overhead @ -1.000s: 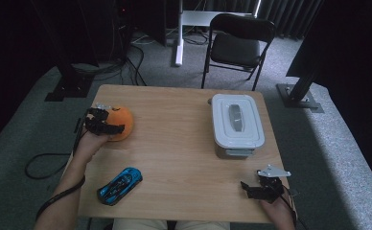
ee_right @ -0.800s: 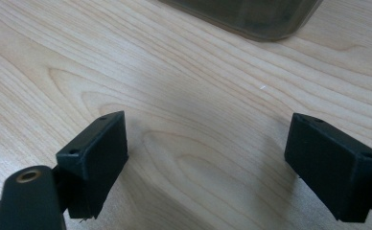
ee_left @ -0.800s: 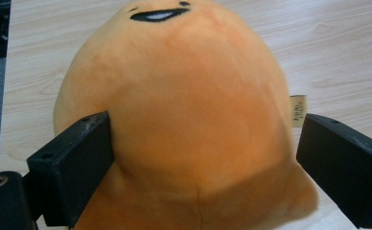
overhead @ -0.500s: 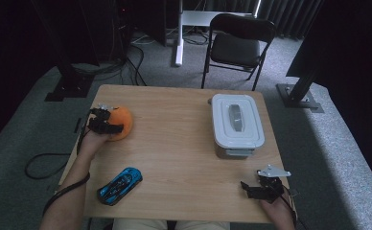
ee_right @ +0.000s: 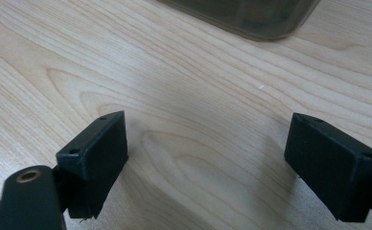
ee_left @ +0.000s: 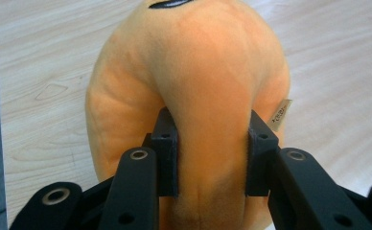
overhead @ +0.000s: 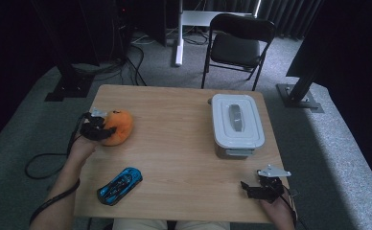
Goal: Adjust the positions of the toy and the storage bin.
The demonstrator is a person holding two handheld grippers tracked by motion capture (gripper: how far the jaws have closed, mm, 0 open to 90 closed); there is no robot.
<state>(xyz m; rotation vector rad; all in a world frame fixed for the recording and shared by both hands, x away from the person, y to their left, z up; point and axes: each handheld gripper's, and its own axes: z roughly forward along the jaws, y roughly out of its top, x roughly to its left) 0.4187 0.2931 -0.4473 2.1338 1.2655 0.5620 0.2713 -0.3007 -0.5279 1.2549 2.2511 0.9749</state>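
Wood surface (overhead: 184, 143), left edge: left tongs (ee_left: 205, 153) have just been closing and now pinch the orange plush (overhead: 118, 127), fabric bulging between the pads, so grasp looks secured, lift can follow; right tongs (ee_right: 208, 163) spread, idle near grey box (overhead: 237, 125).

Black two-jaw left gripper (overhead: 98, 128) with trailing black cable, right gripper (overhead: 263, 188) topped by grey triangular plate, round pivot holes, flat black pads
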